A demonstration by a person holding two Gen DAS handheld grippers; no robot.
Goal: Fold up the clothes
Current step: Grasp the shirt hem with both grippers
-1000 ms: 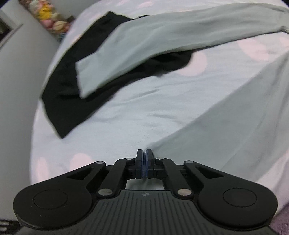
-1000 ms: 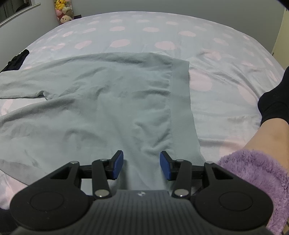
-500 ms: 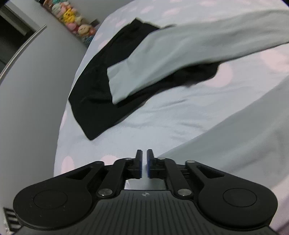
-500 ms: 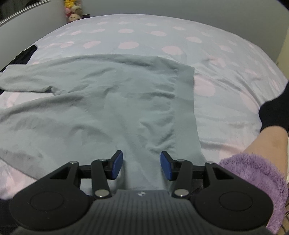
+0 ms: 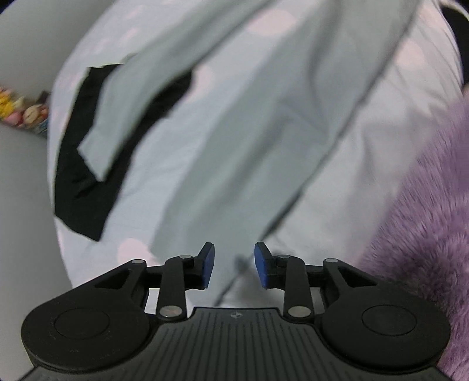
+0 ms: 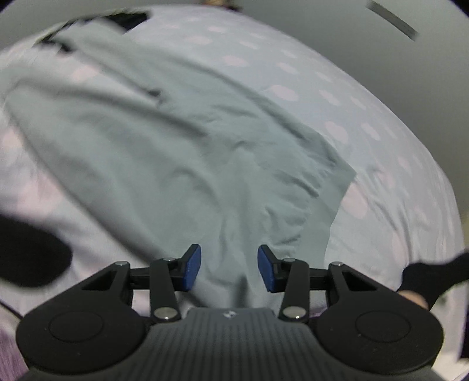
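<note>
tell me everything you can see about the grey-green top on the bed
The grey-green top is a soft, thin-looking knit, spread unfolded and wrinkled across the spotted bedsheet. One long sleeve stretches away, its cuff end lying over a black garment. A straight hem edge shows on the right. Both views are blurred. Neither claw grips it.

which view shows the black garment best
The left wrist view: the black garment lies as a long dark shape at the left edge of the bed, partly under the grey shirt's sleeve. The right wrist view shows only blurred black slivers of it at the top left.
</note>
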